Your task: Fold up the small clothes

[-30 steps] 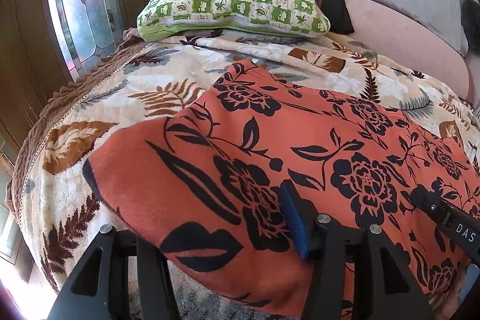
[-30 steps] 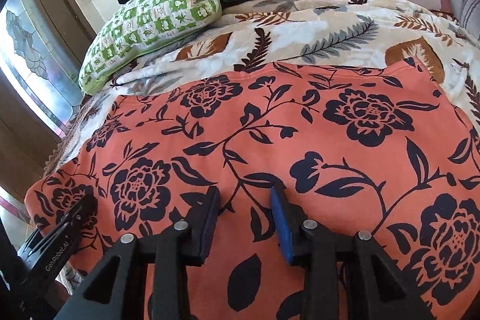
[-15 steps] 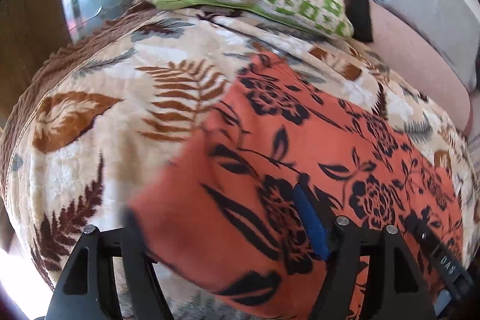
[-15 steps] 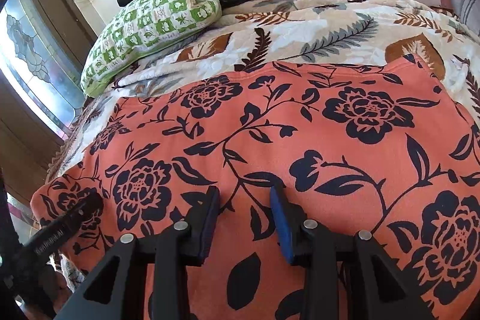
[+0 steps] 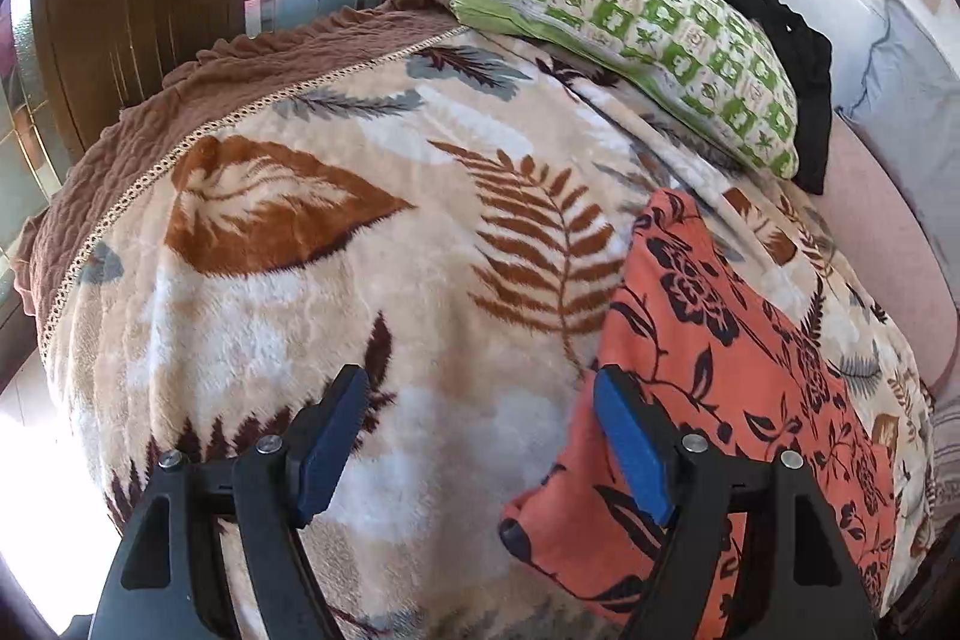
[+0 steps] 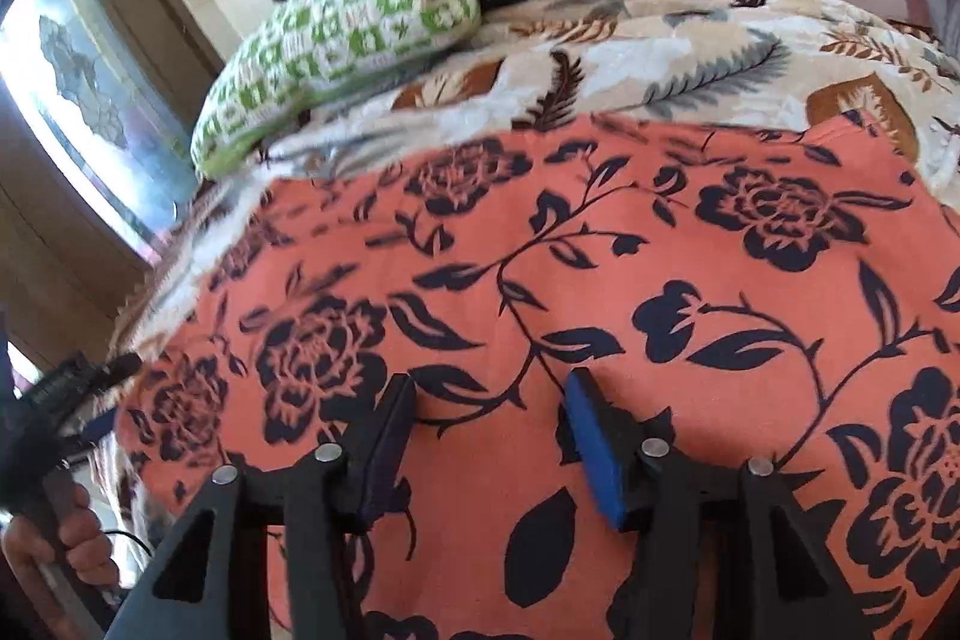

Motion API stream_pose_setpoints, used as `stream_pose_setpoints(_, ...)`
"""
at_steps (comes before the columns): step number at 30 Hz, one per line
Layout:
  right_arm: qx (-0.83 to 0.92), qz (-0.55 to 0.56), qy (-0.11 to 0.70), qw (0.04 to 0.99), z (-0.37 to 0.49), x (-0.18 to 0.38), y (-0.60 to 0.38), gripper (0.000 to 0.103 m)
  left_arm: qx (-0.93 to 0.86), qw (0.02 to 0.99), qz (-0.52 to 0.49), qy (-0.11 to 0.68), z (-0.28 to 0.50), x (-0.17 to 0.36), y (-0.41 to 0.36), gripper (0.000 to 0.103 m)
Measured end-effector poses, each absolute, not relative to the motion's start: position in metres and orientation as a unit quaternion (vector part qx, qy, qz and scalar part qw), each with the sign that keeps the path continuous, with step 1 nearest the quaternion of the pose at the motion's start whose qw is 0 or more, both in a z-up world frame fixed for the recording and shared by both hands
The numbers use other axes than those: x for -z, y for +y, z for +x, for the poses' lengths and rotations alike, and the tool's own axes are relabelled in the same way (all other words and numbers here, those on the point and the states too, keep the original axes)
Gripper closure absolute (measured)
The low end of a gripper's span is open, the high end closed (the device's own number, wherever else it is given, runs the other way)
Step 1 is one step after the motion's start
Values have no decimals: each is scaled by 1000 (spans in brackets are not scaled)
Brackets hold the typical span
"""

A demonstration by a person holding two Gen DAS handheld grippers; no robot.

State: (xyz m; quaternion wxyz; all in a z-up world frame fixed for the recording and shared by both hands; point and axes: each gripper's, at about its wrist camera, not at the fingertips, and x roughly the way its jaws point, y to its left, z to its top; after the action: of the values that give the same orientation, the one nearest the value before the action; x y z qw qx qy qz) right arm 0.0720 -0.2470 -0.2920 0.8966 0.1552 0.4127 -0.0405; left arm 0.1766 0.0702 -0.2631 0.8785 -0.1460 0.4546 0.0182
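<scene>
You've got an orange cloth [image 6: 600,280] with black flowers and vines – lying on a cream blanket [image 5: 360,250] with brown and grey leaves. Pillow [image 5: 636,34] is green-and-white checked, black garment [image 5: 774,22] behind it – gripper pads [image 5: 630,448] are blue.

Green pillow [image 5: 636,46], black cloth [image 5: 774,40], leaf-print blanket [image 5: 336,244]

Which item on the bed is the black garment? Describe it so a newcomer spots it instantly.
Start at the bed's leaf-print blanket and go to its far end by the white wall. There lies a green-and-white checked pillow; the black garment is crumpled on the pillow's far side. It is the only plain, unpatterned dark cloth.
</scene>
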Motion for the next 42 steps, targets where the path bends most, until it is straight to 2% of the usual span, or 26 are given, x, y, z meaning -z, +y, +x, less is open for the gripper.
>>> stream_pose_setpoints(2, 46, 133, 419, 897, 73, 291, -239, 43, -8, 874, -142, 465, 177, 268, 63, 25)
stream_pose_setpoints(8, 37, 165, 418, 892, 72, 289, -249, 42, -5, 864, -155, 479, 179, 275, 60, 25)
stream_pose_setpoints(14, 37, 157, 418, 894, 73, 292, -246, 41, -12, 874, -214, 437, 144, 262, 82, 25)
stream_pose_setpoints(20, 31, 166, 420, 892, 71, 291, -248, 41, 17, 841, -253, 479, 114, 286, 80, 25)
stream_pose_setpoints(24, 31, 168, 419, 892, 70, 291, -248, 41, 30, 853, -251, 457, 126, 276, 75, 24)
stream_pose_setpoints(30, 32, 173, 422, 889, 71, 290, -250, 41, 71, 848, -223, 476, 157, 284, 50, 25)
stream_pose_setpoints(31, 32, 175, 423, 888, 72, 290, -250, 41, 81, 848, -224, 473, 160, 285, 46, 30)
stream_pose_setpoints(32, 31, 177, 424, 887, 72, 290, -250, 41, 83, 850, -217, 472, 162, 285, 43, 52)
stream_pose_setpoints(33, 29, 180, 426, 886, 72, 290, -251, 41, 77, 857, -201, 469, 164, 283, 39, 64)
stream_pose_setpoints(35, 25, 196, 426, 883, 72, 289, -255, 42, 82, 865, -184, 460, 165, 280, 36, 74)
stream_pose_setpoints(39, 17, 257, 431, 865, 72, 288, -276, 55, 100, 888, -137, 426, 161, 253, 20, 81)
stream_pose_setpoints(42, -2, 340, 428, 837, 68, 287, -303, 55, 131, 910, -78, 386, 150, 220, -7, 82)
